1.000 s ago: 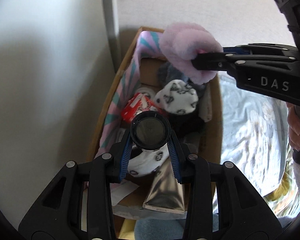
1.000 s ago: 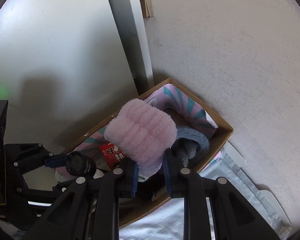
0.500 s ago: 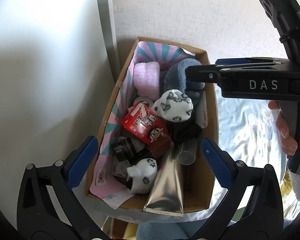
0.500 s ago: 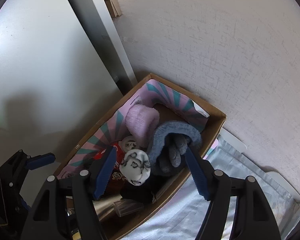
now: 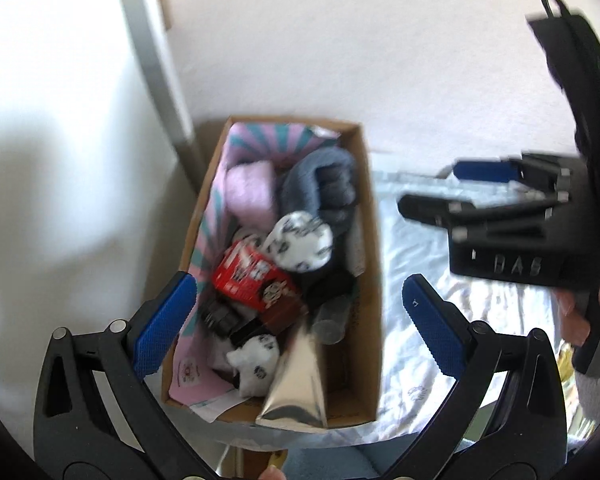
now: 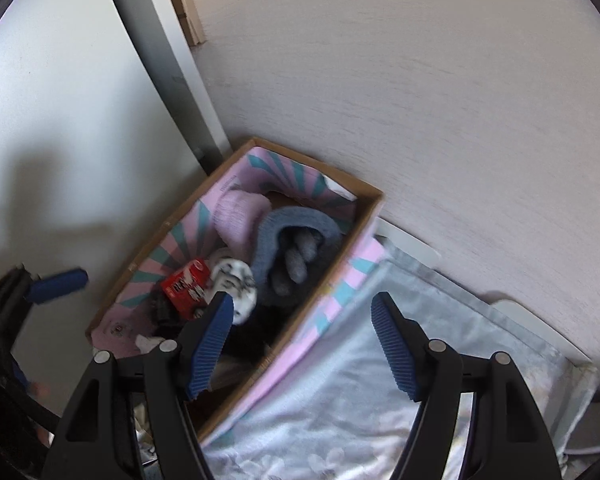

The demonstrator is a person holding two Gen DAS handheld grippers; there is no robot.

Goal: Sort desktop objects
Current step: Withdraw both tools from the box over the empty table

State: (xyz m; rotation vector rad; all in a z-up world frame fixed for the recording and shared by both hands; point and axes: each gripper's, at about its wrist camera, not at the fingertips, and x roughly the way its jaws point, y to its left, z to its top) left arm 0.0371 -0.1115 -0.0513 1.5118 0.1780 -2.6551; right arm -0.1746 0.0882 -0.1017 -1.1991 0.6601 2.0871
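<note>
Cardboard box (image 5: 370, 280) sat packed: pink fuzzy sock (image 5: 249, 193), grey glove (image 5: 320, 190), red carton (image 5: 250, 278), silver tube (image 5: 296, 390). Left gripper (image 5: 296, 320) and right gripper (image 6: 302, 340) hovered with fingers apart, empty. Sorting looked nearly finished; the bedsheet (image 6: 352, 392) carried no loose items.
</note>
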